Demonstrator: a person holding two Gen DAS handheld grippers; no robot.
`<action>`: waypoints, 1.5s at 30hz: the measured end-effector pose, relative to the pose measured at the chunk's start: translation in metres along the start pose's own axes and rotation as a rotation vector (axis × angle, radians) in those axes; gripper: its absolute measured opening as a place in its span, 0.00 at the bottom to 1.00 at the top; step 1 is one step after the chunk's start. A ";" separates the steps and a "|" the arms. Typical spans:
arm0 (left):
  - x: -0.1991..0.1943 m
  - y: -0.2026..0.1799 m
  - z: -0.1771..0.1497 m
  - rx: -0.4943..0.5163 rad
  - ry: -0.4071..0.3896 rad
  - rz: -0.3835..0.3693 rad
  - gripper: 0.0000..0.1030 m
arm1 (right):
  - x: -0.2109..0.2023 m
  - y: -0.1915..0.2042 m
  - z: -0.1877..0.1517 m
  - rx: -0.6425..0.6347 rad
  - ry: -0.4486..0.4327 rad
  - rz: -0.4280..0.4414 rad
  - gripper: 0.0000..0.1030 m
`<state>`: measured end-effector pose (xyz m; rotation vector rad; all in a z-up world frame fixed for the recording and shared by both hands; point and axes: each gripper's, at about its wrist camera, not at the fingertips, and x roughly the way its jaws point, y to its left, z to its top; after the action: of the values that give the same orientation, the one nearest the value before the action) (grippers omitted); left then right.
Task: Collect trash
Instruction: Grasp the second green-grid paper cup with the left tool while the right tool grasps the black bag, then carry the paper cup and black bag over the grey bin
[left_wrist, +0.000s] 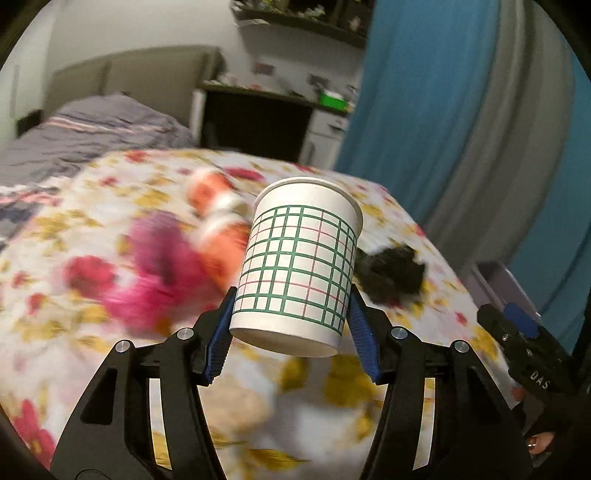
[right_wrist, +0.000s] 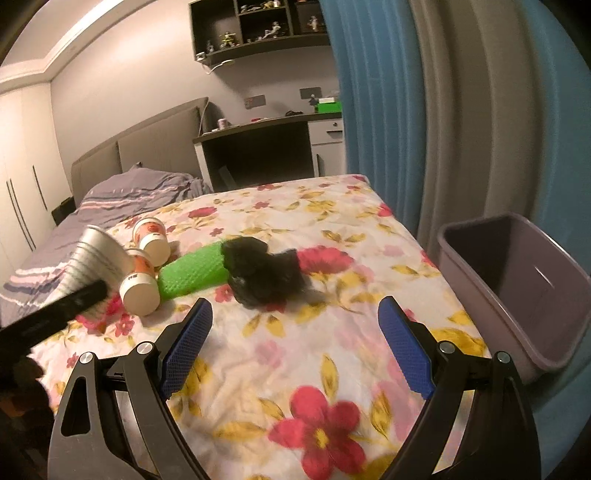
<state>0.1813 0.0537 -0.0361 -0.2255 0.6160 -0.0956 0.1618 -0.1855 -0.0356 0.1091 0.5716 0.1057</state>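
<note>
checked paper cup (left_wrist: 299, 266) clamped in the left tongs (left_wrist: 291, 332).
right tongs (right_wrist: 295, 347) gape empty near a black, probably crumpled, wad (right_wrist: 262, 275) on the bed (right_wrist: 332, 229).

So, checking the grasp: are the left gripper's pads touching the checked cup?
Touching: the left wrist view shows both blue pads of the left gripper pressed against the checked cup.

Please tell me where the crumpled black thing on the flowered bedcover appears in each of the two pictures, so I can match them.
Left wrist view: the black thing lies right of centre, just behind the checked paper cup held in the left tool.
Right wrist view: it lies centre, above the open right tool, beside a green roll.
Shared landmark: the blue curtain.
</note>
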 end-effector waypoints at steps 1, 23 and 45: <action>-0.002 0.005 0.002 -0.009 -0.008 0.009 0.55 | 0.005 0.004 0.003 -0.012 -0.003 -0.002 0.85; -0.006 0.066 0.016 -0.114 -0.062 0.138 0.55 | 0.104 0.054 0.023 -0.125 0.093 -0.005 0.24; -0.042 0.011 -0.008 -0.051 -0.080 0.091 0.55 | -0.034 0.002 -0.009 -0.061 -0.008 0.088 0.06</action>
<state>0.1428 0.0697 -0.0222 -0.2493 0.5491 0.0173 0.1286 -0.1876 -0.0245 0.0753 0.5549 0.2080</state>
